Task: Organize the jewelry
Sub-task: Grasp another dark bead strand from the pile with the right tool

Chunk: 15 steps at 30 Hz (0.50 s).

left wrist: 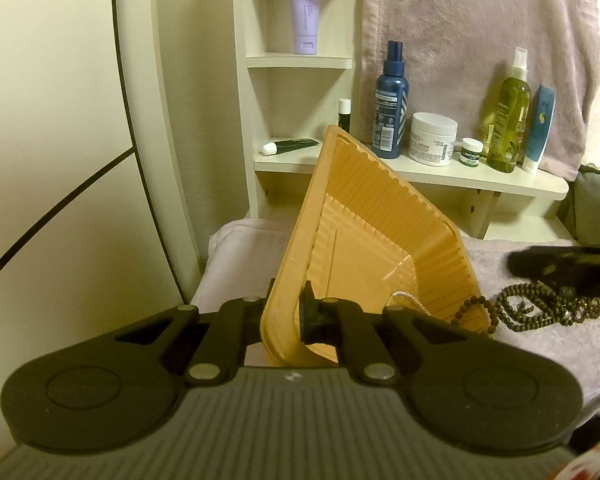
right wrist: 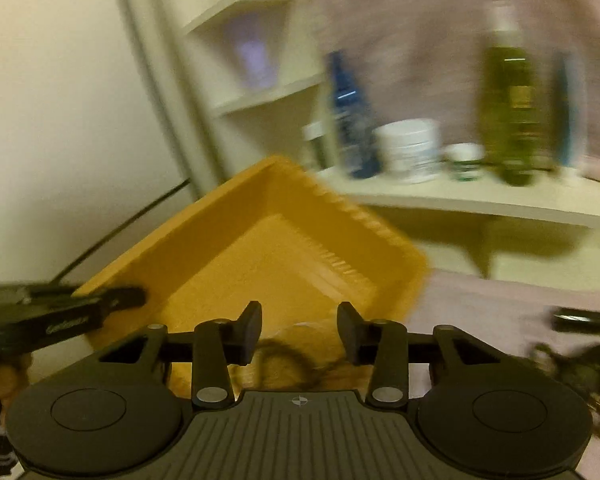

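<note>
My left gripper [left wrist: 286,312] is shut on the near rim of an orange ribbed tray [left wrist: 360,240], which it holds tilted up on one edge. A thin silver chain [left wrist: 408,300] lies in the tray's low corner. Dark bead necklaces [left wrist: 540,312] sit heaped on the pale towel to the tray's right, and the blurred right gripper [left wrist: 560,268] hangs just above them. In the right wrist view my right gripper [right wrist: 300,332] stands open over the near corner of the tray [right wrist: 260,248]. No pad presses on anything. A dark loop [right wrist: 284,360] shows blurred below its fingers. The left gripper [right wrist: 60,316] clamps the tray's left edge.
A white shelf [left wrist: 480,176] behind the tray carries a blue spray bottle [left wrist: 390,100], a white cream jar [left wrist: 434,138], a small green jar [left wrist: 471,152] and a green oil bottle [left wrist: 510,120]. A pink towel [left wrist: 540,360] covers the surface. A small black object [right wrist: 584,320] lies at the right.
</note>
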{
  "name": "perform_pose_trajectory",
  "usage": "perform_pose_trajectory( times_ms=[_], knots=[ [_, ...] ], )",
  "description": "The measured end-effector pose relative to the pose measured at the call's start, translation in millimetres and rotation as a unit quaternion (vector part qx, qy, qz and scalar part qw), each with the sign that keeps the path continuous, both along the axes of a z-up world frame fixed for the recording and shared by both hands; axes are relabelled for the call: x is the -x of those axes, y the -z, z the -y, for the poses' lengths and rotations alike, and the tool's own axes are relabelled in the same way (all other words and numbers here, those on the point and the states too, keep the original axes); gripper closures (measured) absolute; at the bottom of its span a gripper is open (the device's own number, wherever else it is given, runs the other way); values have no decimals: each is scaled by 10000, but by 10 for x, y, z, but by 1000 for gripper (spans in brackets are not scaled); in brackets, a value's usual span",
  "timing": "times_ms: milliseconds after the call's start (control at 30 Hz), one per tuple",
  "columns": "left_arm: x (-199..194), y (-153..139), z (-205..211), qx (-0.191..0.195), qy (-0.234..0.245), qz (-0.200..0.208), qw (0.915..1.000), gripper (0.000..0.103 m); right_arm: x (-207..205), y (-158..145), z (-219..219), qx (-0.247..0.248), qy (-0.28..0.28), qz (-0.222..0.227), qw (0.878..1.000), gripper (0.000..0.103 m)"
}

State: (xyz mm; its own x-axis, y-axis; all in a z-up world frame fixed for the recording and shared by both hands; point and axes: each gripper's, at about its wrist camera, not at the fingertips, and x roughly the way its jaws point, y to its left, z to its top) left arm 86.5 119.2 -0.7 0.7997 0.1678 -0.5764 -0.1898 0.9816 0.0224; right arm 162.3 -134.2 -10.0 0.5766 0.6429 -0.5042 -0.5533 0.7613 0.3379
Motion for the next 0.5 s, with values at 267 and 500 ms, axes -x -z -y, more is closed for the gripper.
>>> perform_pose_trajectory(
  times_ms=[267, 500],
  knots=[
    [4, 11, 3, -2, -1, 10, 10000, 96, 114, 289, 804, 673, 1417, -20, 9876, 61],
    [6, 9, 25, -55, -7, -18, 10000, 96, 260, 490, 872, 1085, 1342, 24, 9850, 61]
  ],
)
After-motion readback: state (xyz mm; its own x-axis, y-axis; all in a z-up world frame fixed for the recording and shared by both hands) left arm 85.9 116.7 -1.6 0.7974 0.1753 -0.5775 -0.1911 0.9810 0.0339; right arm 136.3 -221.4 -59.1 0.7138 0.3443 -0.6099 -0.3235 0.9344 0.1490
